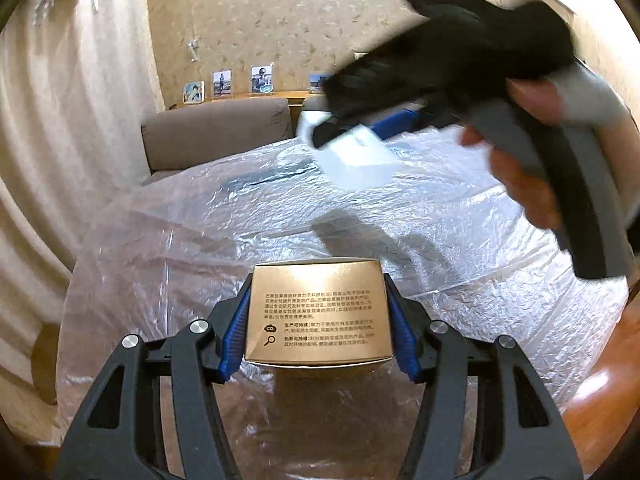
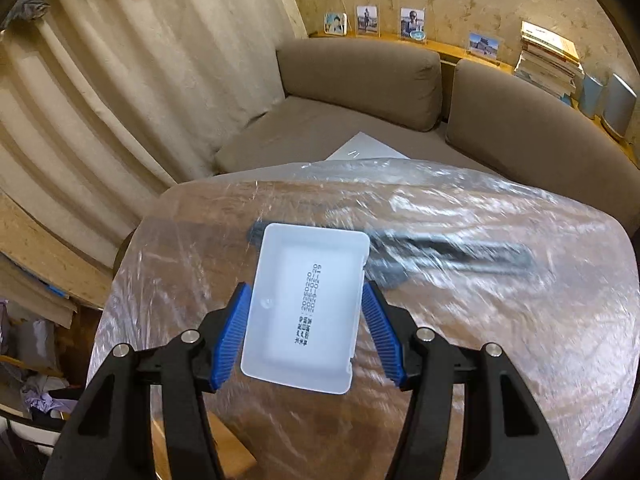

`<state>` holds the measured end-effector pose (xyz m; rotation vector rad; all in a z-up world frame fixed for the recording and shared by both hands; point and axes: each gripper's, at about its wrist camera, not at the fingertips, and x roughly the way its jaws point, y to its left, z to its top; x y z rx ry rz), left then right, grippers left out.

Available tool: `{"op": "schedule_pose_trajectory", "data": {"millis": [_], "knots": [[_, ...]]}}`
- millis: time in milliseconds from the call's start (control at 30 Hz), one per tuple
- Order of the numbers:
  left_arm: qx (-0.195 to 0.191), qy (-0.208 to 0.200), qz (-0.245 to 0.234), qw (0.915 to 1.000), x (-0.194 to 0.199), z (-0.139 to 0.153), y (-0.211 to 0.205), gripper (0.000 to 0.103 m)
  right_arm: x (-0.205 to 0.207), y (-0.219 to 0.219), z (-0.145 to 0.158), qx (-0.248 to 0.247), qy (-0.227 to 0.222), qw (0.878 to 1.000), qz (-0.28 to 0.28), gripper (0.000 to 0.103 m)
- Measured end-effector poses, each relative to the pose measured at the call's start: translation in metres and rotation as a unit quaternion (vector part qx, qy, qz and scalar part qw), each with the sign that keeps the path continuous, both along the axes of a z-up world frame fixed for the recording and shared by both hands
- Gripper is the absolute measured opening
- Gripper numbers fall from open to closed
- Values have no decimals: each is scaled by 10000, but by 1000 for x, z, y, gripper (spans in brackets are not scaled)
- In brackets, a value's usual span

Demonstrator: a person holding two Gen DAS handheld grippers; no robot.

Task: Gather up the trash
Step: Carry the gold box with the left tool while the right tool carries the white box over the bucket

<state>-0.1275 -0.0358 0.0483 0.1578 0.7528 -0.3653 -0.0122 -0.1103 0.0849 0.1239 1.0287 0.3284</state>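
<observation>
A gold cardboard box [image 1: 318, 316] with printed text sits between the blue pads of my left gripper [image 1: 318, 312], which is shut on it just above the plastic-covered table [image 1: 460, 248]. In the right wrist view a white plastic tray [image 2: 306, 306] with black printed digits is clamped between the blue pads of my right gripper [image 2: 306, 320], lifted over the table [image 2: 500, 340]. The left wrist view also shows the right gripper [image 1: 348, 136], blurred, at the upper right with the white tray [image 1: 356, 160] in it and a person's hand [image 1: 520, 168] on its handle.
Crinkled clear plastic sheeting covers the wooden table. A dark long object [image 2: 448, 254] lies under the sheeting beyond the tray. A brown sofa [image 2: 360, 92] curves behind the table, with photo frames [image 2: 368, 20] and stacked books [image 2: 548, 60] on the ledge. Beige curtains [image 2: 120, 100] hang at left.
</observation>
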Motion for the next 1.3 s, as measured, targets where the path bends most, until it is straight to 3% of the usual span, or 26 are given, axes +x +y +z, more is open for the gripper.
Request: {"op": "schedule_pose_trajectory", "data": {"millis": [600,1000,1300], "knots": [[-190,-39,232,9995,-29,14,6,60,-143,-55,-3,173,-308,9993,-112,57],[-453,-4,145,9989,-69,29,12,60,-214,-61,8,361,-462,9983,37,57],[-438,75,-45,9990,-104,31,15,60,-255,-55,10,460,-469,9970,400,57]]}}
